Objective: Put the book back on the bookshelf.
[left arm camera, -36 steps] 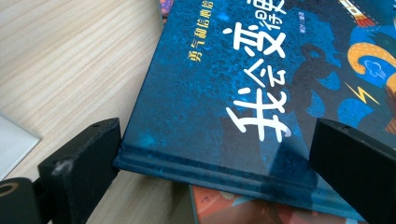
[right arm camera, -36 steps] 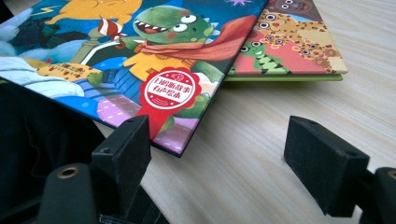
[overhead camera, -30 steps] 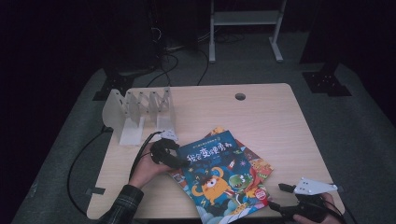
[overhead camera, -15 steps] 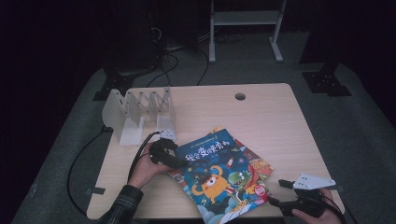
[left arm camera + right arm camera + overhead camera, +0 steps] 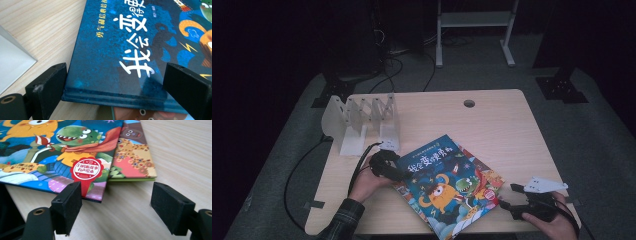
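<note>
Two picture books lie stacked askew on the wooden table (image 5: 492, 125). The top one is a blue book (image 5: 447, 190) (image 5: 112, 50) (image 5: 62, 157) with white characters and cartoon monsters. It covers most of a second book (image 5: 490, 176) (image 5: 132, 157) whose edge sticks out to the right. My left gripper (image 5: 402, 172) (image 5: 115, 85) is open, its jaws standing wide on either side of the blue book's near-left corner. My right gripper (image 5: 506, 204) (image 5: 115, 207) is open just off the blue book's lower right corner. Its jaws have narrowed slightly, and the pads touch nothing.
A white folding file rack (image 5: 362, 120) (image 5: 12, 62) stands at the table's back left, close behind my left hand. A cable (image 5: 357, 170) trails from the left gripper over the table's left edge. A round grommet hole (image 5: 469, 103) sits near the far edge.
My right gripper has slid a little leftward toward the books' lower right corner. The left hand and the books have stayed put.
</note>
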The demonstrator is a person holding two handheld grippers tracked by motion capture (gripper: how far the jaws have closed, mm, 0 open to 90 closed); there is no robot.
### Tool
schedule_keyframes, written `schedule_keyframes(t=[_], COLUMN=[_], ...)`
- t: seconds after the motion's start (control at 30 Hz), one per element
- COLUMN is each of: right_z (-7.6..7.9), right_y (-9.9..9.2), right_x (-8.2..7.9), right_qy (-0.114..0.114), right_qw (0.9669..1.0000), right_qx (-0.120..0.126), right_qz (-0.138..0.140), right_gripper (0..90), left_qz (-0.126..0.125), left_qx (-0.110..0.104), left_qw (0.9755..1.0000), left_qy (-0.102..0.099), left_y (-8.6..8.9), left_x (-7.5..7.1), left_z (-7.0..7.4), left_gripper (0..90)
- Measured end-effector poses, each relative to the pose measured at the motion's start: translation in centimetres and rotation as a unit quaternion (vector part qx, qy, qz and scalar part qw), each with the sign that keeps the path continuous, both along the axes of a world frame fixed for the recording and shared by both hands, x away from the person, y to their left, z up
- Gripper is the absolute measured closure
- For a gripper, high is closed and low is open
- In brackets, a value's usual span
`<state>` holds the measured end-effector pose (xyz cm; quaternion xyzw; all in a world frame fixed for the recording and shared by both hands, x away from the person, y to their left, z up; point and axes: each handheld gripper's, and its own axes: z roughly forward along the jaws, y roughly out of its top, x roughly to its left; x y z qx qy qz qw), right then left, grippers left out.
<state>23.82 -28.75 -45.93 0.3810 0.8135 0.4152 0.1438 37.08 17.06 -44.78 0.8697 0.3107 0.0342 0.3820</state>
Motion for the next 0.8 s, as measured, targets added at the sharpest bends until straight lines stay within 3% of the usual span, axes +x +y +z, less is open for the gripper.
schedule_keyframes(t=[0.27, 0.5, 0.63, 0.8], right_z=[0.4, 0.5, 0.6, 0.4], right_y=[-0.2, 0.6, 0.1, -1.5], right_x=[1.4, 2.9, 2.8, 1.9], right_qy=[-0.008, -0.02, -0.024, -0.021], right_qw=[0.9999, 0.9998, 0.9995, 0.9991], right_qx=[0.003, -0.006, -0.013, -0.004], right_qz=[-0.009, -0.007, -0.017, -0.037], right_gripper=[26.7, 28.5, 28.6, 29.1], left_qz=[0.002, -0.002, 0.001, 0.003], left_qx=[0.006, -0.006, -0.009, -0.009], left_qw=[1.0, 1.0, 1.0, 0.9999], left_qy=[0.006, 0.004, 0.004, 0.008], left_y=[0.1, 0.7, 0.8, 1.0], left_x=[-0.4, -1.1, -1.1, -1.2], left_z=[0.2, 0.2, 0.2, 0.2], left_gripper=[6.6, 13.5, 13.7, 14.8])
